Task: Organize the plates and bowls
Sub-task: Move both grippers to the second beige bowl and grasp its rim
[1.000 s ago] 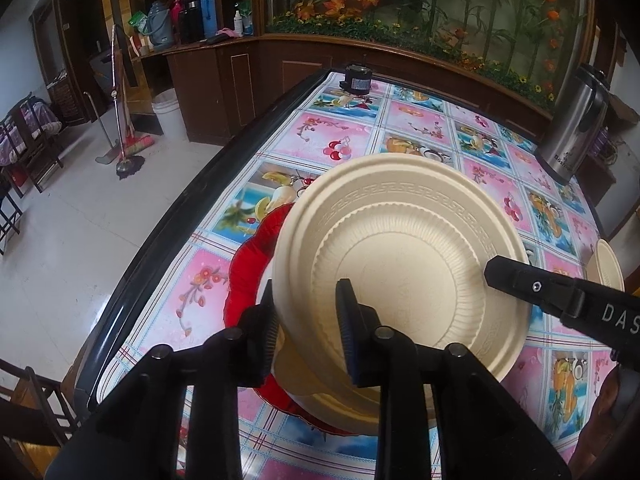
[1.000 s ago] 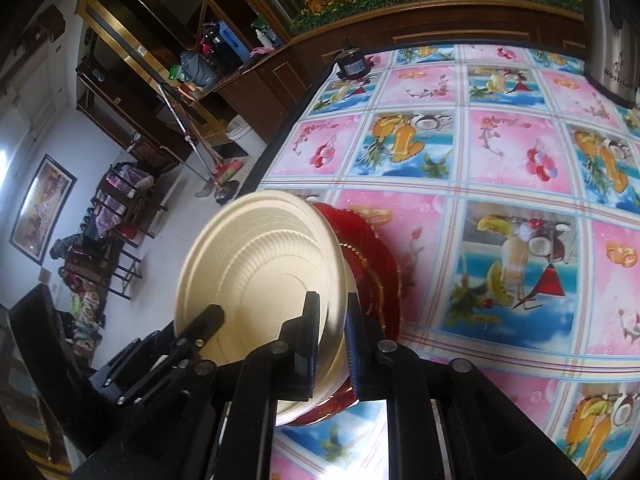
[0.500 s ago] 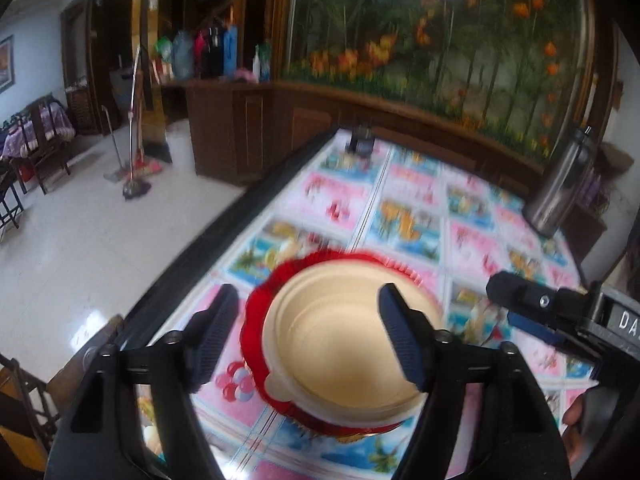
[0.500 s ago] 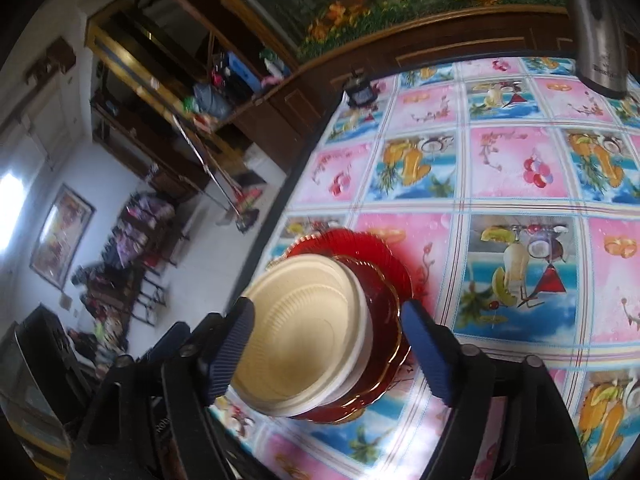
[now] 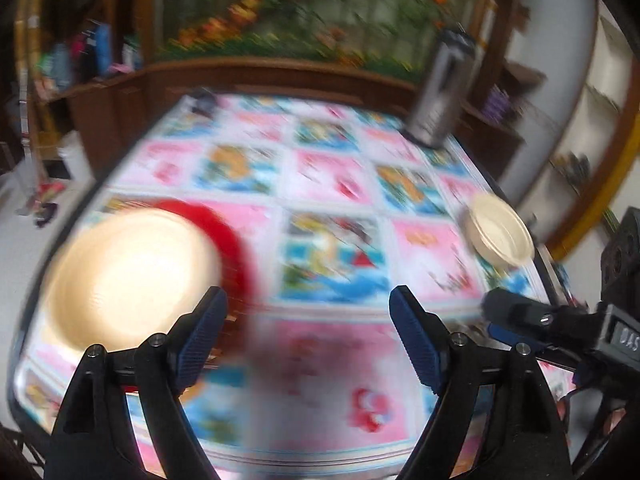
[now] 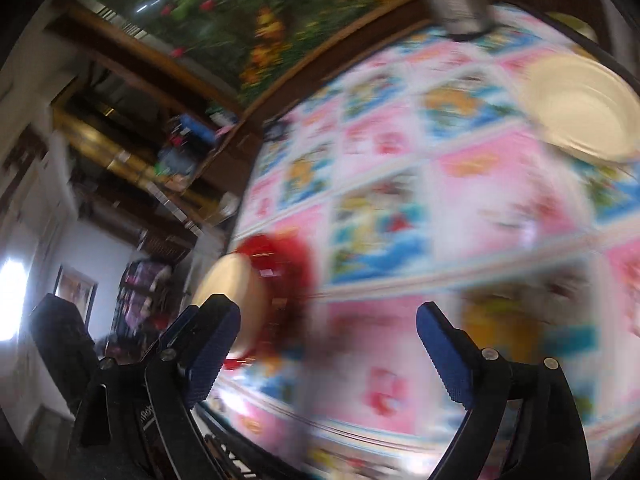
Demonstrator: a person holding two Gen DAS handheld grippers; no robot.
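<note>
Two cream bowls show on the desk [image 5: 332, 360]: one bowl [image 5: 128, 276] sits on a red plate [image 5: 224, 232] near the left edge, and a second bowl [image 5: 500, 232] stands well apart at the right. One steel flask [image 5: 440, 92] stands at the far side. The left claw [image 5: 308, 336] and right claw [image 6: 328, 348] are both spreading, nothing between their pads. Only the left view shows the other claw's finger; only the right view shows the room with a framed picture [image 6: 76, 292]. Both views are blurred.

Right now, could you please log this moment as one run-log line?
left gripper: opening, empty | right gripper: opening, empty | cream bowl: on red plate | second cream bowl: far right edge
</note>
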